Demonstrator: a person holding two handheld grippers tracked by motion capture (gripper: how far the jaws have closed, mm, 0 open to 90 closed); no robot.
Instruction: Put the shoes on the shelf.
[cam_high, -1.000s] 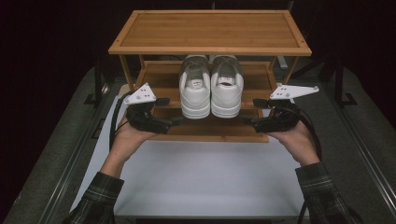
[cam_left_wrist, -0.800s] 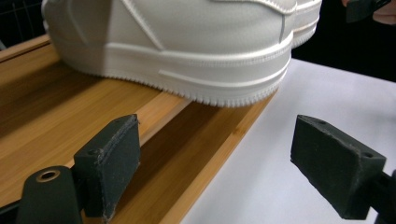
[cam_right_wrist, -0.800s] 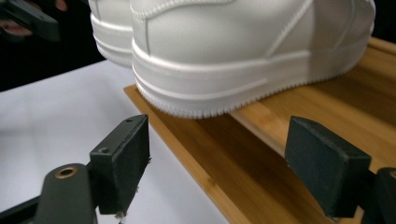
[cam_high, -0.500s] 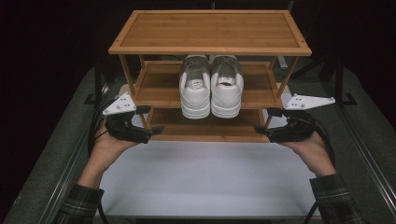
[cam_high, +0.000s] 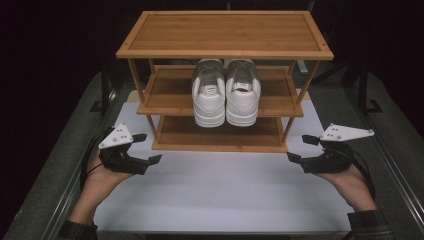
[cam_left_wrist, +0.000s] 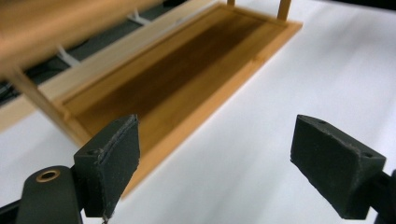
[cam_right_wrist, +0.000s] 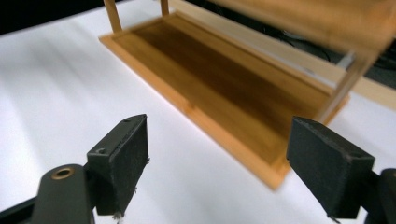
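1. White sneakers (cam_high: 226, 92) sit side by side on the middle shelf of your wooden rack (cam_high: 225, 47), heels facing you.
2. Your left gripper (cam_high: 144, 151) hangs off the rack's bottom-left corner, jaws spread, nothing in them.
3. Your right gripper (cam_high: 299, 149) is off the bottom-right corner, spread and empty too.

Overhead light, dark surround, soft focus up close.
White table surface (cam_high: 210, 195) glaring brightly; wooden shoe rack (cam_high: 225, 35) casting shadow below; rack blurring in both gripper views, especially toward frame edges.

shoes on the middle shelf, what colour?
White, both shoes, with greyish tongues. The high view shows them best, heels toward the camera on the rack's middle shelf.
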